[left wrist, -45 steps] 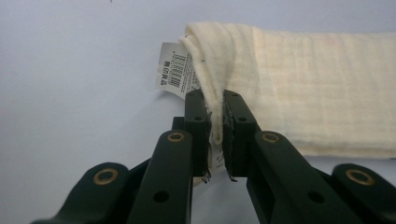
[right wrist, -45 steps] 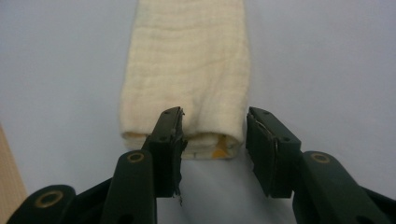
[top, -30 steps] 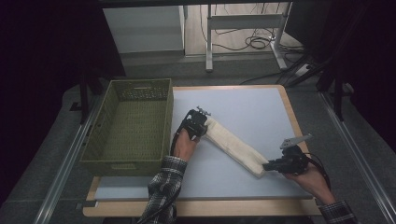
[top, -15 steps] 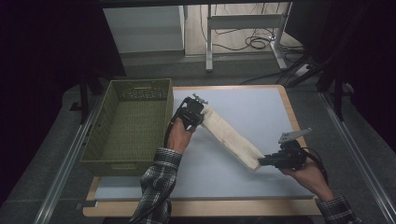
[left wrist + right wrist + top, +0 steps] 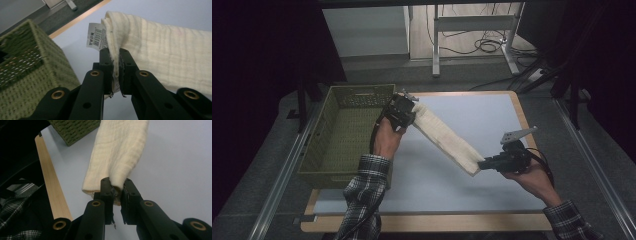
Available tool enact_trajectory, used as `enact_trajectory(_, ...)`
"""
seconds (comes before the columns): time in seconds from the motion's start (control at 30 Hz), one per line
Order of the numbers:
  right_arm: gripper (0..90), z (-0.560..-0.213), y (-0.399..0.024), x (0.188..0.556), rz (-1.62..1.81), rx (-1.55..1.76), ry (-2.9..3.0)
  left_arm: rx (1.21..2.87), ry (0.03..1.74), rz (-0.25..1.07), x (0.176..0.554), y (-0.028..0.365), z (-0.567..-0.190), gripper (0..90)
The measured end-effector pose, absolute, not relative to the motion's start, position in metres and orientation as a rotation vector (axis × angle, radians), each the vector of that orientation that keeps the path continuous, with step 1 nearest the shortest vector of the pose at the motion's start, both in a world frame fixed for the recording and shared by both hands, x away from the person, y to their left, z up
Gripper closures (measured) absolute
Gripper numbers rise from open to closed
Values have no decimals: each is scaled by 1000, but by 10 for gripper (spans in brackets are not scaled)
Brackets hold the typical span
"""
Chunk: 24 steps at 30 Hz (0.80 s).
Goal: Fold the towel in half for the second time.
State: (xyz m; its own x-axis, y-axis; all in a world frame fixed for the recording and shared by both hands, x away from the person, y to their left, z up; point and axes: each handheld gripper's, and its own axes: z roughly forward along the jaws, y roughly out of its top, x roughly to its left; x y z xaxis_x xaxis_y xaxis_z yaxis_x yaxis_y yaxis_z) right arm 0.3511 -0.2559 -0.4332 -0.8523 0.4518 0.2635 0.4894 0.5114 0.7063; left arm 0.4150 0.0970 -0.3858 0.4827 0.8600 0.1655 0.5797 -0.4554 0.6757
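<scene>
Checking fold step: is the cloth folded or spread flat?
Folded. The cloth is a narrow layered strip, held at its ends by the left gripper and right gripper.

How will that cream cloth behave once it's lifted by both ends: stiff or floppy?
Probably floppy: the cream cloth is folded and creases where the left tongs pinch it. Likely light, since small pinches by both tongs, right tongs included, carry it. The textured weave suggests little slipping.

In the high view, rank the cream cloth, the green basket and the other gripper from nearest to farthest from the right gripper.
From the right gripper:
1. Cream cloth: its near end is clamped in the jaws and it stretches up-left.
2. Left gripper: at the cloth's far end, up-left.
3. Green basket: at the table's left side, beyond the left gripper.
</scene>
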Motion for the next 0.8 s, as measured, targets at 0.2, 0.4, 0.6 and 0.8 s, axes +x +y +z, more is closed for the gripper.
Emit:
enact_trajectory(0.2,809,-425,-239,356,-1297,-807,-2674,2173,1201,704,413,116,-377,832)
enact_trajectory(0.4,809,-417,-221,360,-1311,-774,-2670,2156,1220,734,410,134,-367,832)
enact_trajectory(0.6,809,-407,-199,364,-1323,-739,-2664,2130,1245,767,408,156,-359,832)
enact_trajectory(0.8,809,-401,-174,368,-1327,-692,-2653,2114,1277,796,406,179,-355,832)
